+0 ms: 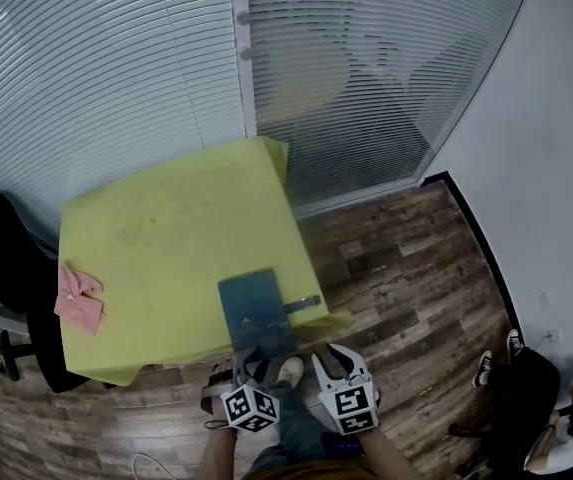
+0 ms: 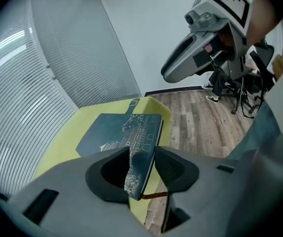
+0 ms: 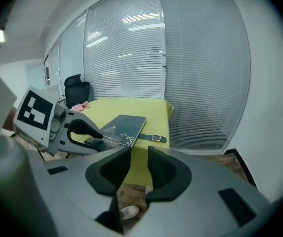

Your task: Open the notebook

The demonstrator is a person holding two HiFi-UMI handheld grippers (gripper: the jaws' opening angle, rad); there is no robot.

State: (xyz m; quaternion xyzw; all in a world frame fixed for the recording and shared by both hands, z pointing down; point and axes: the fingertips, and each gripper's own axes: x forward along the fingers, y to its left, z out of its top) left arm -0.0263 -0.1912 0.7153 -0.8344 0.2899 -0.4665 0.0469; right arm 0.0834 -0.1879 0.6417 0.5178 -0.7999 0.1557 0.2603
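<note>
Yellow table (image 1: 166, 238), head view: dark notebook (image 1: 254, 310) closed at near right edge, strap (image 1: 304, 303) overhanging; bare top leftward.
Left gripper view: left gripper (image 2: 142, 154) parted, loosely astride notebook corner; I can't read cover print.
Right gripper view: right gripper (image 3: 139, 154) wide, empty.

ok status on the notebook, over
Left tool open, corner of the notebook between its jaws. Right tool open, empty. Notebook closed, strap lying out to the side. Nothing in the way.
</note>
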